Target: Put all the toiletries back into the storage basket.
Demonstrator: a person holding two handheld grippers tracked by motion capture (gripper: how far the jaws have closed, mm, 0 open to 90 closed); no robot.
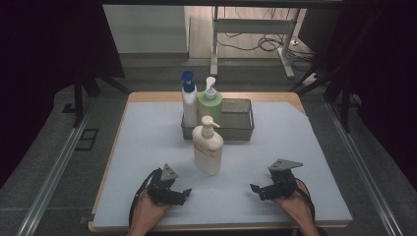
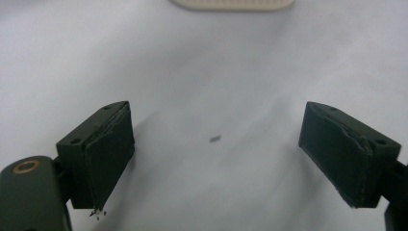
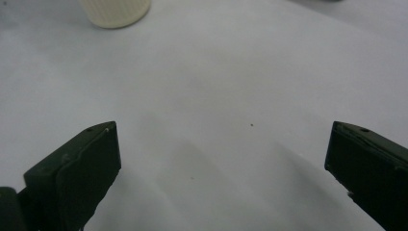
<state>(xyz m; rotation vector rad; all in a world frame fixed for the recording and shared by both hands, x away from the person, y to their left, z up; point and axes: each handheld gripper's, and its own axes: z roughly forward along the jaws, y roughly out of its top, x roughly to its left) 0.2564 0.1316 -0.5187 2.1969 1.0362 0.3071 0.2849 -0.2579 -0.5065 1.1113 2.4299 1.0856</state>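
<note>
The left hand-held gripper (image 1: 183,192) rests low at the near left of the desk (image 1: 147,147), on its pale grey-blue mat, jaws spread wide with nothing between them. Just beyond it, at the middle, stands the cream plastic pump bottle (image 1: 207,147), upright and apart from both tools; its base shows at the top of the left gripper view (image 2: 231,4). Behind it, at the far middle, a grey wire-mesh basket (image 1: 238,123) holds a white bottle with a blue cap (image 1: 189,101) and a green pump bottle (image 1: 210,105) in its left half; its right half looks free. At the near right, the right hand-held gripper (image 1: 256,189) also lies low, wide open and empty.

The cream bottle seems the next one bound for the basket, not yet grasped. The next move likely calls for closing on its body and lifting it over the basket's near rim. The mat is bare on both sides, while the near desk edge lies just behind both hands.
</note>
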